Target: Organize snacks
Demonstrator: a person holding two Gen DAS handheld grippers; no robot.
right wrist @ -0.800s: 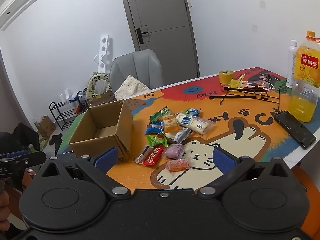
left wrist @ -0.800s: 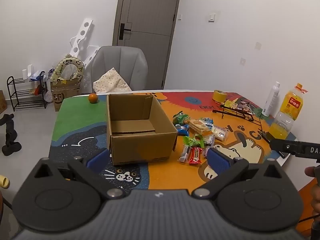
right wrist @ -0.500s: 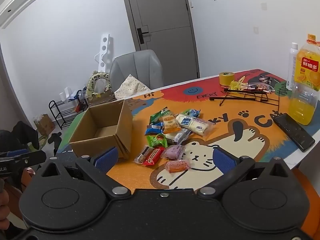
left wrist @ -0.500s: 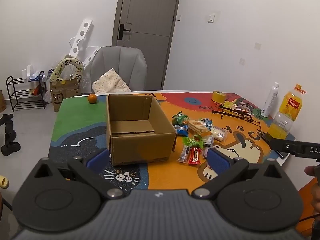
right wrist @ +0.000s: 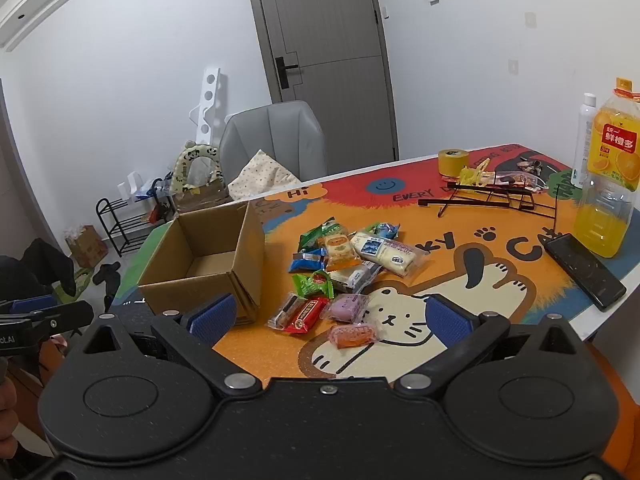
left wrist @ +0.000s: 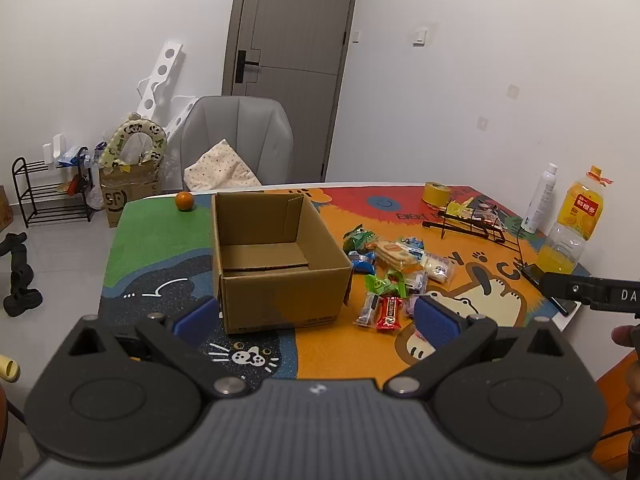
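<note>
With both the left hand-held gripper [left wrist: 316,320] and the right hand-held gripper [right wrist: 328,320] held spread wide and unladen, the small wrapped snack packets [right wrist: 340,268] heaped on the table [right wrist: 460,296] beside the empty brown cardboard box [right wrist: 204,264] could be scattered if the overlapping, slippery wrappers are pinched carelessly.

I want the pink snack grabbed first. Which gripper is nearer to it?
Right. The right gripper hangs just before the pink snack; the left gripper faces the cardboard box, farther off.

Matt cardboard box [left wrist: 280,280], glossy wrappers [right wrist: 344,276]
</note>
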